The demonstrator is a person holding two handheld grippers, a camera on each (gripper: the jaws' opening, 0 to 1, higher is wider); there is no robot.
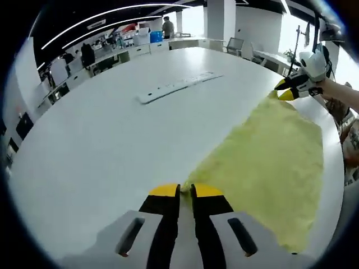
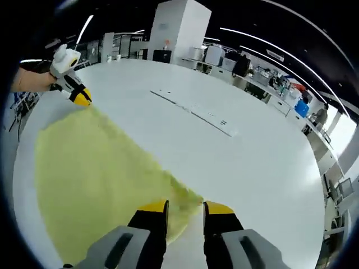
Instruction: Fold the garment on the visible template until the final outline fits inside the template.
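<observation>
Left gripper point(image 1: 186, 190) nearest in the left gripper view, jaws nearly closed, pinching a corner of the yellow garment point(image 1: 269, 162). Garment lies flat on the white table point(image 1: 112, 140), spreading away from that corner. Right gripper point(image 2: 185, 208) sits at the garment's point(image 2: 95, 179) opposite corner, jaws parted, cloth edge between them; cannot tell if it grips. Beyond the garment, a long white strip point(image 1: 176, 86) lies on the table, well apart. Desks and people far behind.

Garment point(image 1: 269, 162): spread flat on the worktop point(image 1: 112, 145).
Left tongs point(image 1: 185, 190): at one garment corner.
Right tongs point(image 2: 185, 208): at the opposite corner.
Long strip point(image 1: 178, 86): on the worktop beyond the garment, apart.
</observation>
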